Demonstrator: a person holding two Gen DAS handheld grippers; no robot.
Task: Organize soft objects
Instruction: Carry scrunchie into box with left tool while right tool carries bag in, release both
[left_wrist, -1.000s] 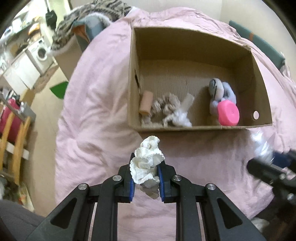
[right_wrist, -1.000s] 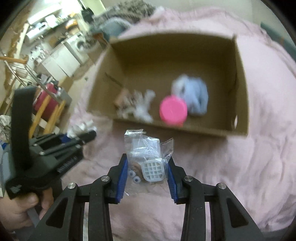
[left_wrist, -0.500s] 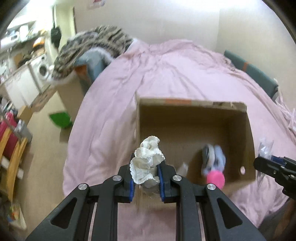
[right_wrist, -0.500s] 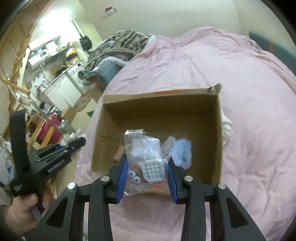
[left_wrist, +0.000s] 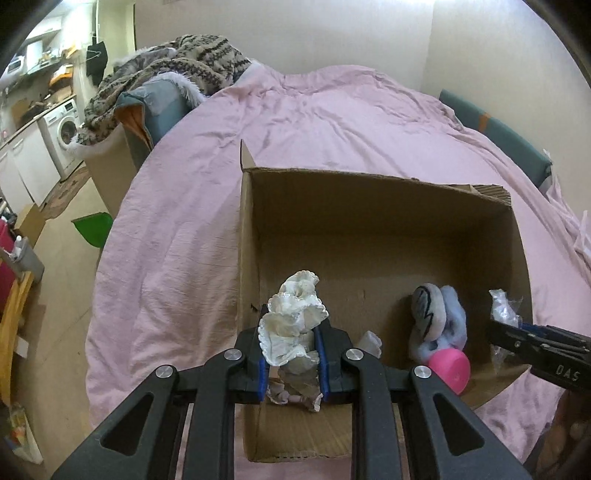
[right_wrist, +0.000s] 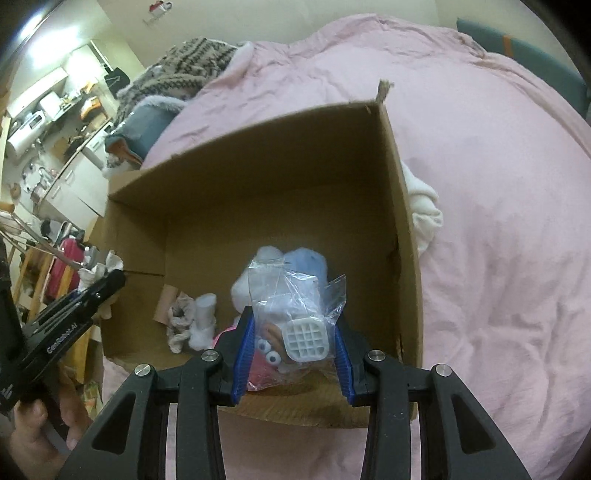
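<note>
An open cardboard box (left_wrist: 373, 229) (right_wrist: 280, 173) sits on a pink bedspread (left_wrist: 177, 206). My left gripper (left_wrist: 290, 354) is shut on a frilly white cloth (left_wrist: 291, 328), held over the box's near left corner. My right gripper (right_wrist: 293, 350) is shut on a clear plastic bag of small toy parts (right_wrist: 295, 314), held over the box's near right side; it also shows in the left wrist view (left_wrist: 535, 343). Inside the box lie a blue-grey plush (left_wrist: 439, 321), a pink round piece (left_wrist: 448, 369) and a pale knotted rope toy (right_wrist: 181, 321).
A white cloth (right_wrist: 424, 210) lies on the bedspread against the box's right wall. A patterned blanket on a grey chair (left_wrist: 166, 85) stands past the bed's far left. A green item (left_wrist: 94, 229) lies on the floor at left. Kitchen units (left_wrist: 33, 147) are far left.
Both grippers have moved forward from in front of the box to over its inside, each still holding its load. The box now fills more of both views.
</note>
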